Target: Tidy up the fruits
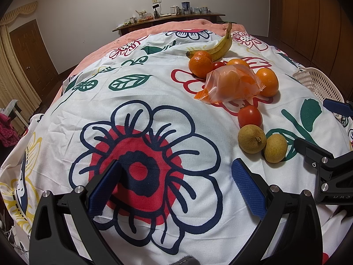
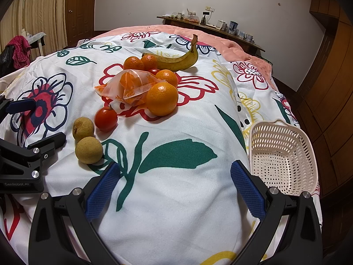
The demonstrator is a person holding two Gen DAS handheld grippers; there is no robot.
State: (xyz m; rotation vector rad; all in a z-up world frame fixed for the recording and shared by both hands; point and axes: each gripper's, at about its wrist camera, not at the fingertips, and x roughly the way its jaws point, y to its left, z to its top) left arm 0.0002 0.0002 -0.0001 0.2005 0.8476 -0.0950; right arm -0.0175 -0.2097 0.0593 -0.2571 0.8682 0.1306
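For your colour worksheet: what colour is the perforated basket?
Cream-white basket, seen best in the right wrist view.

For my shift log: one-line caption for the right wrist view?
Open right gripper over floral cloth, fruit pile ahead, empty basket at right.

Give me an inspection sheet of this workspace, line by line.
Surface: floral sheet over a bed.
Job's things: banana, oranges, tomato, two brown fruits, bagged orange pieces, all loose; basket empty.
Clutter: nothing seen on the sheet.
Grippers: left claw and right claw open, holding nothing.
Cables: white cords at the bed's left edge.
Surroundings: shelf of small items, wooden doors.
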